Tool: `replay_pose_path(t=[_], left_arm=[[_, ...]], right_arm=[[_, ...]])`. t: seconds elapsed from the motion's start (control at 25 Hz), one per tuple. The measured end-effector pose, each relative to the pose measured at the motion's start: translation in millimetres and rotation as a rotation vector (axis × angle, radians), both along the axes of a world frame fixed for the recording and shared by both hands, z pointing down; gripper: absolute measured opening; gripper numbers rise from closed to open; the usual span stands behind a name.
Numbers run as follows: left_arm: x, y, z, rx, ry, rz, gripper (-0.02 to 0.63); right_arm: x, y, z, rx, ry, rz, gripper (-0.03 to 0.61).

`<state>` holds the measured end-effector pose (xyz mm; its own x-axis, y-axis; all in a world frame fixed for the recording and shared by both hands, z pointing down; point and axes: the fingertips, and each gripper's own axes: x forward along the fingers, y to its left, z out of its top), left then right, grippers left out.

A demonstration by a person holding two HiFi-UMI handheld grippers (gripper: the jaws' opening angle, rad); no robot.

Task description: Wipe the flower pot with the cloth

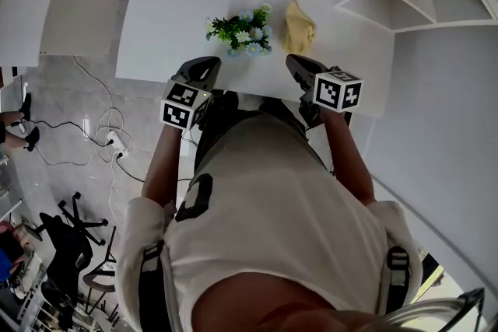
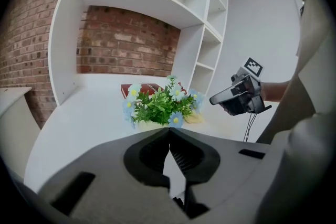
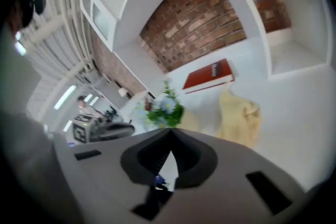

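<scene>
Cloth (image 1: 299, 27) just beside flower pot (image 1: 243, 32) on table (image 1: 175, 4) — left gripper (image 1: 208, 64), right gripper (image 1: 296, 61) both closed, empty.

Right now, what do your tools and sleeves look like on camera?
Both the left tool and right tool are dark grey and wedge-shaped, each carrying a white cube with black square markers. A thin dark cable hangs from the right one. The shirt is pale and short-sleeved.
</scene>
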<state>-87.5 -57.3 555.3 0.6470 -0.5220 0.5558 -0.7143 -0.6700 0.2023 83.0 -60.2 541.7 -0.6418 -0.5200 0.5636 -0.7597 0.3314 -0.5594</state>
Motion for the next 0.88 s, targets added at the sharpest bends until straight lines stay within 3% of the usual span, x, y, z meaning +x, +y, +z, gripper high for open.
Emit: replay_pose_path(t=[0.08, 0.32, 0.6, 0.88], left_arm=[[-2, 5, -3, -0.015, 0.017, 0.012, 0.021], [-1, 23, -1, -0.039, 0.039, 0.086, 0.021], [18, 55, -5, -0.100, 0.120, 0.161, 0.021], [33, 60, -36, -0.057, 0.154, 0.112, 0.021]], right_arm=[[-37, 13, -23, -0.011, -0.148, -0.049, 0.011], [-96, 51, -57, -0.024, -0.312, -0.107, 0.011], [-102, 76, -59, -0.020, -0.331, -0.137, 0.011], [-87, 89, -72, 0.050, -0.336, -0.199, 0.011]])
